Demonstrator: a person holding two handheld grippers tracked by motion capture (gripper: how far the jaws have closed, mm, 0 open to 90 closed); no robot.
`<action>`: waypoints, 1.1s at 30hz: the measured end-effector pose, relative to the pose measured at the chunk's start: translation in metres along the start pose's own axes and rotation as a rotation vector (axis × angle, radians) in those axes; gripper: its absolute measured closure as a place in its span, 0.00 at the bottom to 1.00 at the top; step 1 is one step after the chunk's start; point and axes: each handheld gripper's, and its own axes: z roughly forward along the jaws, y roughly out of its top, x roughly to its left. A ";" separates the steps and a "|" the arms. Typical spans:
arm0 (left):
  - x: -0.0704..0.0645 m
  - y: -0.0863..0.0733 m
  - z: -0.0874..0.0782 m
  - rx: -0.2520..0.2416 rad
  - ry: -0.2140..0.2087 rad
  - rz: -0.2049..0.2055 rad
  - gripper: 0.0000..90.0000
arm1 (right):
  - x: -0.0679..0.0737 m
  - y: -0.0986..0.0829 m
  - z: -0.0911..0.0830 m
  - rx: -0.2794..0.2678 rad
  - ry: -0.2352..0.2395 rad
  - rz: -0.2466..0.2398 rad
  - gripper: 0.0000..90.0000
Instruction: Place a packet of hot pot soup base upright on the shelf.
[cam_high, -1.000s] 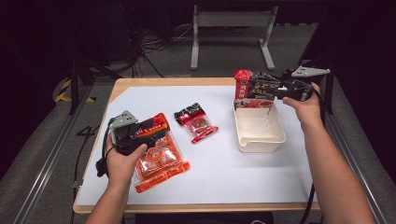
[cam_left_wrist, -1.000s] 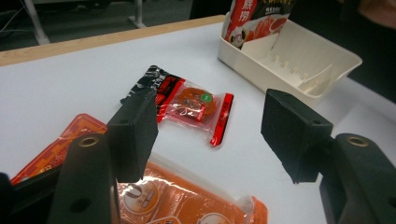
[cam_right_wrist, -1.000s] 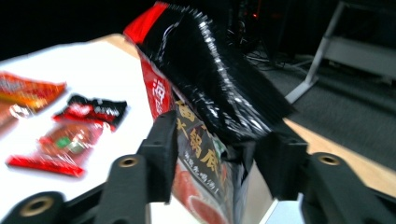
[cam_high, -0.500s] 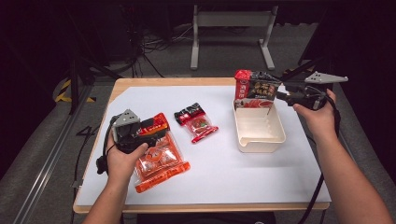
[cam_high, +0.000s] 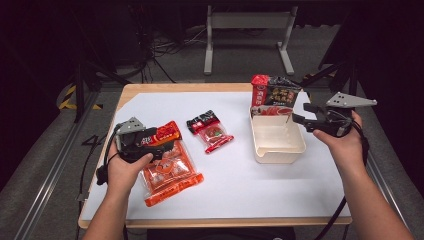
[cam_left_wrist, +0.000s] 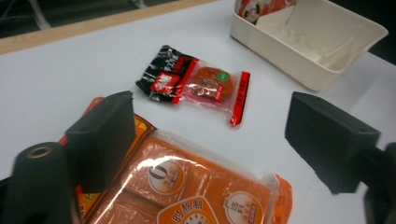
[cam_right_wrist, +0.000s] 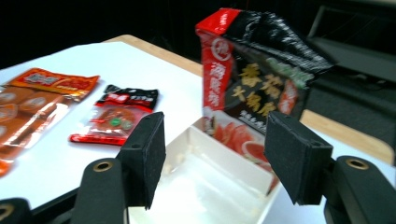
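A red-and-black sauce packet (cam_high: 274, 95) is stood upright against the far wall of a cream tray (cam_high: 277, 150), freed by the wide-open right tool (cam_high: 299, 113), while the left tool (cam_high: 167, 146), jaws wide, is held over an orange packet (cam_high: 167, 170) on the worktop (cam_high: 250, 190), apparently next for packing.

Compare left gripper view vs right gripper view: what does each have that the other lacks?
Left gripper view: the left tool, jaws open over the clear orange pack of round pieces, its near end and printed labels legible.

Right gripper view: the right tool, jaws open, facing the tall red-and-black foil pouch standing in the cream plastic tray.

Both: the tray, the orange pack, the small red-and-black sachet, the white table top.
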 end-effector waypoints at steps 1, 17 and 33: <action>0.001 0.000 0.000 -0.003 -0.009 -0.006 0.16 | 0.002 0.000 -0.001 0.001 0.003 0.001 0.43; 0.009 -0.005 -0.009 -0.029 0.049 0.013 0.14 | 0.053 -0.009 -0.003 -0.016 0.110 -0.033 0.41; 0.026 -0.007 -0.023 -0.081 0.092 -0.016 0.10 | 0.070 -0.018 0.005 -0.002 0.173 -0.071 0.40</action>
